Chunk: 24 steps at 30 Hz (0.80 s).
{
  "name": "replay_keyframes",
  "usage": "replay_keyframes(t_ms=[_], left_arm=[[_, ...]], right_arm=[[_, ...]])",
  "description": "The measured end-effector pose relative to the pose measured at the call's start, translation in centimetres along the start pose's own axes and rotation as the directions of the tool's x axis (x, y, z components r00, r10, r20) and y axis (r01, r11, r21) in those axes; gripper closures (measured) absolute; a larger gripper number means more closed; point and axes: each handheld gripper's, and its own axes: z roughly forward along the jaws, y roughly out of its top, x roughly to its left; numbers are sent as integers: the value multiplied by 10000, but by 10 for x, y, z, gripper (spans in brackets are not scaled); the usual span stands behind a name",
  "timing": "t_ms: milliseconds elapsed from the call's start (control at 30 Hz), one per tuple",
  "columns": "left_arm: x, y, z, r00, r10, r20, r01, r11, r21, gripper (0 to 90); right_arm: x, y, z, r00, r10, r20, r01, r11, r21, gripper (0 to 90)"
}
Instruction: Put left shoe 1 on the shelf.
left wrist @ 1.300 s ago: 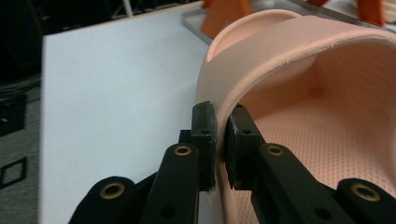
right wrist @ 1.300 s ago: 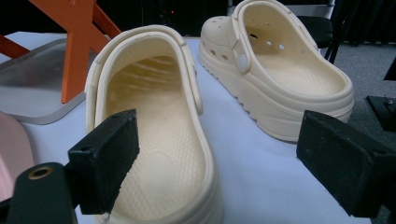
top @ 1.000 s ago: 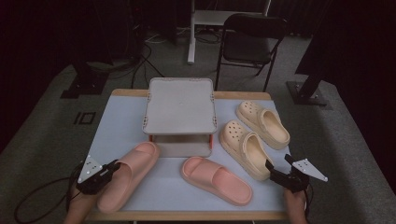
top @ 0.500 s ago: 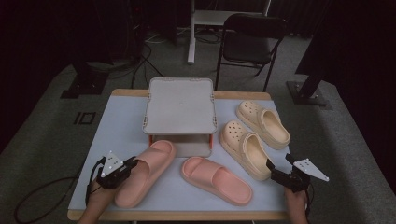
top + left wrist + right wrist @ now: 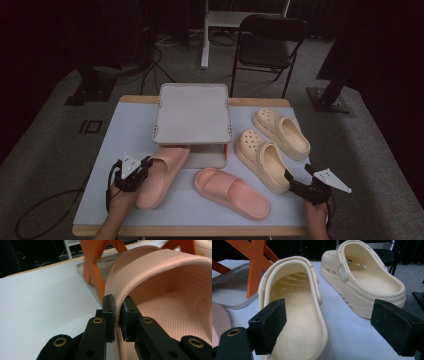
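Note:
My left gripper (image 5: 134,172) is shut on the left side wall of a pink slipper (image 5: 161,175), whose toe lies under the raised grey rack (image 5: 192,112). In the left gripper view the two pads (image 5: 109,312) pinch the slipper's wall (image 5: 170,290) close to the rack's orange legs (image 5: 93,265). A second pink slipper (image 5: 232,192) lies flat at the front centre. My right gripper (image 5: 296,187) stands open just behind the heel of the nearer cream clog (image 5: 262,160). In the right gripper view (image 5: 333,326) that clog's heel (image 5: 297,315) sits between the wide-apart pads without touching them.
A second cream clog (image 5: 281,132) (image 5: 367,282) lies beside the first at the right. The rack has a clear base plate (image 5: 229,295) under its top. A black chair (image 5: 272,35) stands beyond the pale blue table (image 5: 125,125).
My left gripper has carried the pink slipper to the right and toward the rack, so its toe now lies under the rack's top. The right gripper has stayed put.

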Motion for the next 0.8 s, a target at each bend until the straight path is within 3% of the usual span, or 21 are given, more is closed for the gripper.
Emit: replay_keyframes(t_ms=[233,467,567,800], left_arm=[[-9,5,9,9998,-173,-73,174,9998,132,832],[-21,13,22,9979,-628,-175,629,9980,40,828],[-25,14,28,9941,-1009,-401,1011,9949,24,828],[-31,16,35,9763,-1736,-1292,1737,9847,-103,823]], right_arm=[[0,0,1,10000,30,-33,-31,10000,-3,127],[0,1,2,10000,34,-79,-35,10000,-18,126],[-1,1,2,9999,55,-89,-56,10000,-9,127],[-3,0,2,9998,165,-119,-165,9999,-11,127]])
